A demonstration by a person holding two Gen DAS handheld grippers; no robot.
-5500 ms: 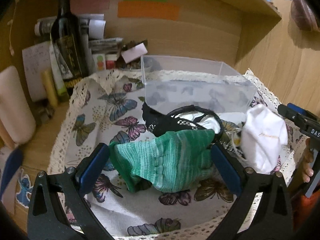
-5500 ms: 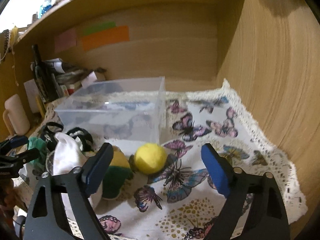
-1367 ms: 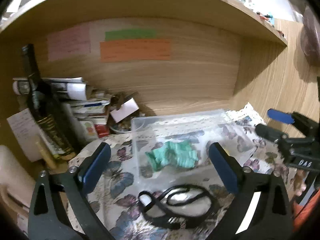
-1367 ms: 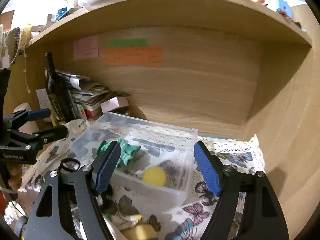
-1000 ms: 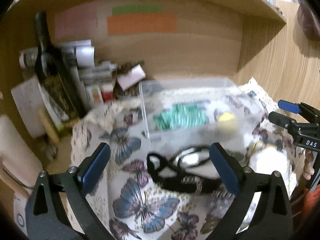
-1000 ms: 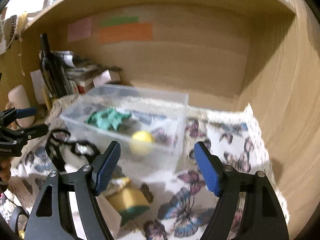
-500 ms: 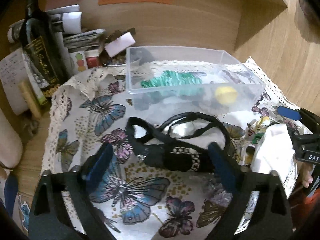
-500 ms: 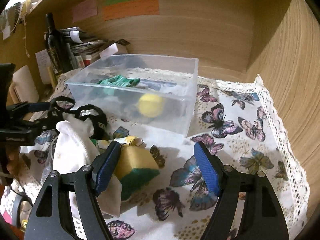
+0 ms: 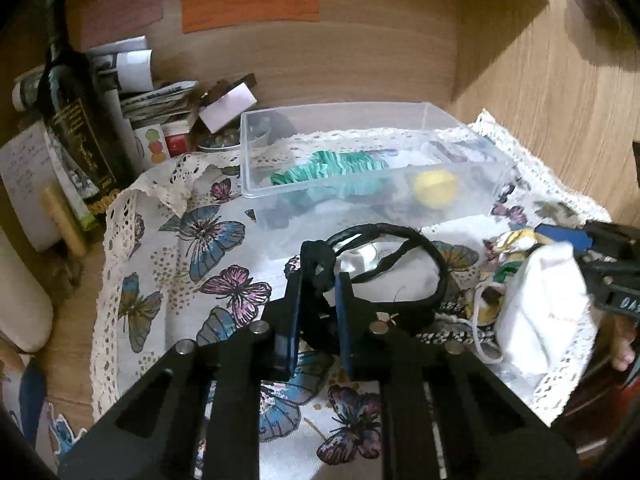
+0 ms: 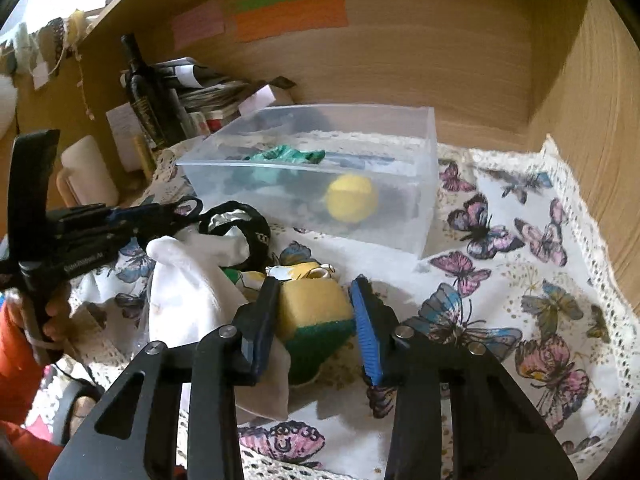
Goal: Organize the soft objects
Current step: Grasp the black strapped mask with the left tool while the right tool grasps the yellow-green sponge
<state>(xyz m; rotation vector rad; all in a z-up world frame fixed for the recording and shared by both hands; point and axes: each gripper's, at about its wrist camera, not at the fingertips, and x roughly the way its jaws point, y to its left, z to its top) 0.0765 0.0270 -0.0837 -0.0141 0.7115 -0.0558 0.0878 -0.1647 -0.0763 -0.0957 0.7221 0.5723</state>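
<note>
A clear plastic box [image 9: 472, 136] [image 10: 428, 184] stands on the butterfly cloth and holds a green knit cloth [image 9: 332, 168] [image 10: 288, 156] and a yellow ball [image 9: 435, 189] [image 10: 351, 197]. My left gripper [image 9: 318, 300] [image 10: 182, 210] is shut on a black band [image 9: 404, 236] [image 10: 256, 228] lying in front of the box. My right gripper [image 10: 314, 316] [image 9: 576, 248] is shut on a yellow and green sponge [image 10: 314, 312]. A white cloth [image 9: 540, 308] [image 10: 188, 280] lies beside the sponge.
A dark wine bottle [image 9: 76, 108] [image 10: 146, 96], stacked papers [image 9: 160, 96] and small items crowd the back left. Wooden walls close the back and right [image 10: 592, 100]. The lace-edged butterfly cloth [image 10: 520, 280] spreads to the right of the box.
Both grippers dropped from above the box to the cloth in front of it. My left gripper closed on the black band and my right gripper closed on the sponge.
</note>
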